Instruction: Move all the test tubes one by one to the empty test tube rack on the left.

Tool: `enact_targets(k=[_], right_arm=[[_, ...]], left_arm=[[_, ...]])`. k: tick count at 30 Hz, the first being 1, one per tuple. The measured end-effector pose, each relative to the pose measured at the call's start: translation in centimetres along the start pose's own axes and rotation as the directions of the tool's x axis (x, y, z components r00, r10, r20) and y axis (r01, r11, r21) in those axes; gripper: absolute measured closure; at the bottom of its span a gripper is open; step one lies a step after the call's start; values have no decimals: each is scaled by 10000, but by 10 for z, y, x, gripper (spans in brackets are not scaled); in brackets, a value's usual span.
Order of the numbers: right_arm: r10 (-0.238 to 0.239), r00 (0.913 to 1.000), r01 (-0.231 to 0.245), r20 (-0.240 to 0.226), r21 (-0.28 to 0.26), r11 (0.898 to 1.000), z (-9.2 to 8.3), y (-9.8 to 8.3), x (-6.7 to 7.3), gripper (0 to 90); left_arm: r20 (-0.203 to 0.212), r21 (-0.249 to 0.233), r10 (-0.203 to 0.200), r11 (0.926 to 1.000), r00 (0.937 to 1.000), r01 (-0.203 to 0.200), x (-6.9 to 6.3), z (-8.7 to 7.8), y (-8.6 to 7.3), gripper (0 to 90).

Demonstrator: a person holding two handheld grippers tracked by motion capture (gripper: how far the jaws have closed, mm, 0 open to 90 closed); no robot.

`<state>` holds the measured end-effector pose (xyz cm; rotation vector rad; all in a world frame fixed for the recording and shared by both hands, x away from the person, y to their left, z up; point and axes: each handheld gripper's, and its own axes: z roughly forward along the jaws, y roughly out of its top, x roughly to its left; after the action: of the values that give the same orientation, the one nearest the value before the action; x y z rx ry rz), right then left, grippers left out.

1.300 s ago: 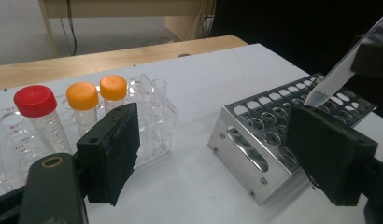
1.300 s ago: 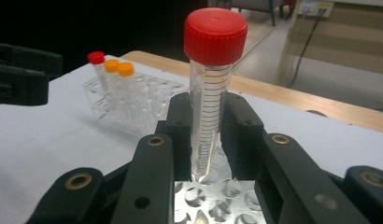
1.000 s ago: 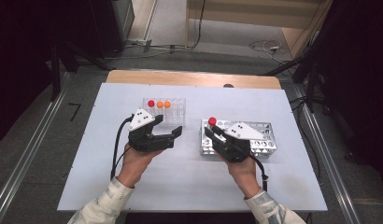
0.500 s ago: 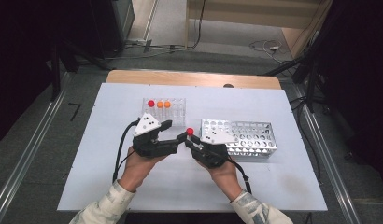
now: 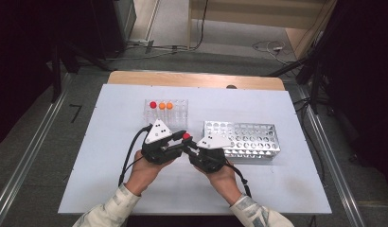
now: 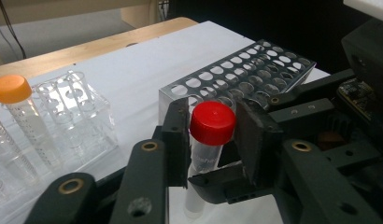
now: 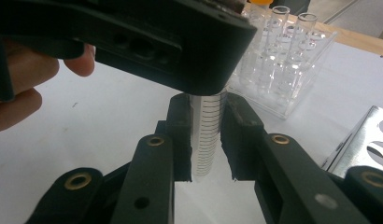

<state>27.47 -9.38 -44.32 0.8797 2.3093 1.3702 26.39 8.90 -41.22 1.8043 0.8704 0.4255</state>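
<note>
Two hand-held tongs meet over the middle of the white table (image 5: 111,189), with a red-capped tube (image 6: 209,140) standing upright between them, clear of both racks. The right tongs (image 7: 204,140) are closed narrow on the graduated body of the tube. The left tongs (image 6: 210,140) bracket the tube just under its red cap; one jaw lies against it, the other stands just off, so whether they grip cannot be told. In the high view the red cap (image 5: 186,136) shows between the left tongs (image 5: 175,144) and the right tongs (image 5: 194,146). Behind the left hand stands a clear plastic rack (image 5: 166,113) holding one red-capped and two orange-capped tubes; to the right lies a perforated metal rack (image 5: 249,142), whose visible holes are empty. Judged from this layout, the tube is midway through a hand-to-hand transfer between racks: lifted out, not yet seated. Remaining, probably: release by one of the tongs, carriage to a rack, and insertion.
</note>
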Motion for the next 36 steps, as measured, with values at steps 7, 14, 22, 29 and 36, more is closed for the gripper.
enact_targets(k=[7,14,22,29,36], right_arm=[[-50,9999,50,-111,-30,10000,-1,-1,0,626],[-39,9998,43,-206,187,9998,-15,-4,-9,397],[168,9997,-169,155,86,9998,-48,-15,-28,373],[362,9983,-362,453,0,9993,-73,-27,-41,373],[570,9959,-555,707,-237,9982,-90,-31,-50,374]], left_arm=[[-42,-46,-135,9999,9999,135,4,-1,-1,700],[-465,-312,-533,9982,9975,519,22,-12,2,701],[-1314,-683,-1142,9920,9847,1059,54,-28,7,701],[-2002,-812,-1253,9905,9717,1110,72,-38,17,702],[-2759,-1128,-1415,9870,9507,1142,93,-44,32,702]])
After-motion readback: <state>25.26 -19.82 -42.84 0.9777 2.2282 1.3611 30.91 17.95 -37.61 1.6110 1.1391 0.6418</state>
